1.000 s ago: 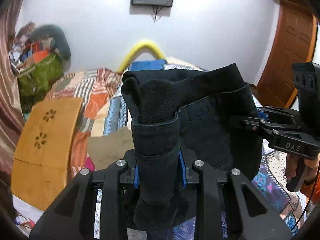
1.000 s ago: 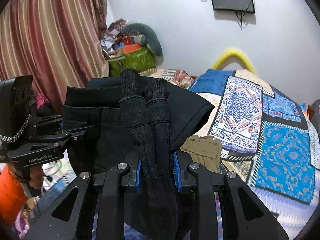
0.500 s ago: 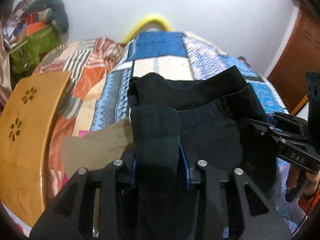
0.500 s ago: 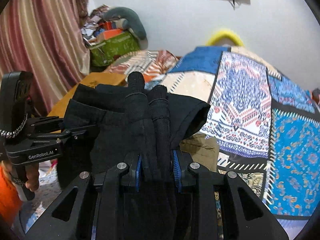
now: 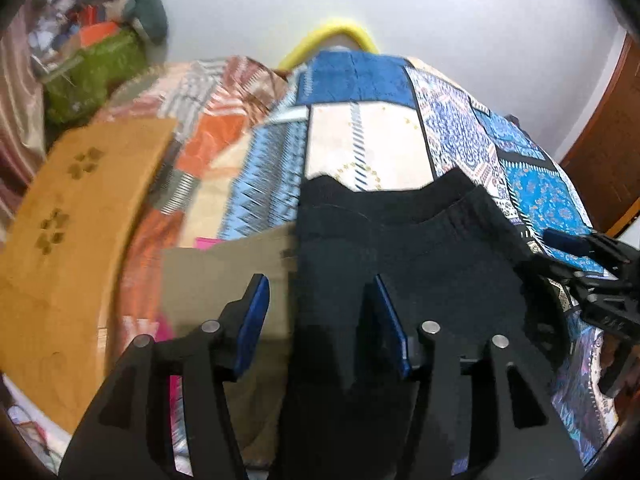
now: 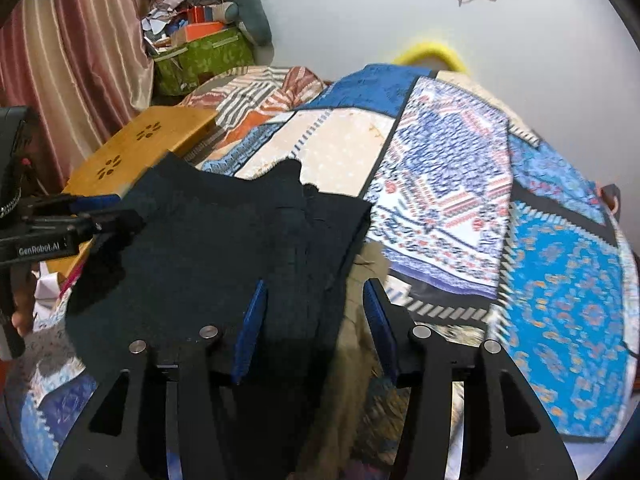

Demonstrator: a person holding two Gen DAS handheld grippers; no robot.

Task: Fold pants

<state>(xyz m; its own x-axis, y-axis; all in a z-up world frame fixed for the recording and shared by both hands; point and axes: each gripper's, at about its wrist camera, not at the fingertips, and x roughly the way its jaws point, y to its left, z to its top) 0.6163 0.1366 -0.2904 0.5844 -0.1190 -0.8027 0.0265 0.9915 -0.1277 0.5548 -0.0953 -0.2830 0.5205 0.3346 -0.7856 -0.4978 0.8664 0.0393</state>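
Release step, judging by the left wrist view: black pants (image 5: 400,248) are laid on the patchwork bedspread (image 5: 360,148) near its front edge, the left gripper (image 5: 324,320) opening, cloth loose between its jaws. Right wrist view: right gripper (image 6: 312,312) is opening too, pads off the cloth. Probably both get pulled clear next, then the fold smoothed.

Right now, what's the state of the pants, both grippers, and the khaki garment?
Pants: black, folded, lying on the bed.
Left gripper: jaws opening, pants edge between them, pads clear.
Right gripper: jaws opening, pants edge between them, pads clear.
Khaki garment: flat, partly under the pants.
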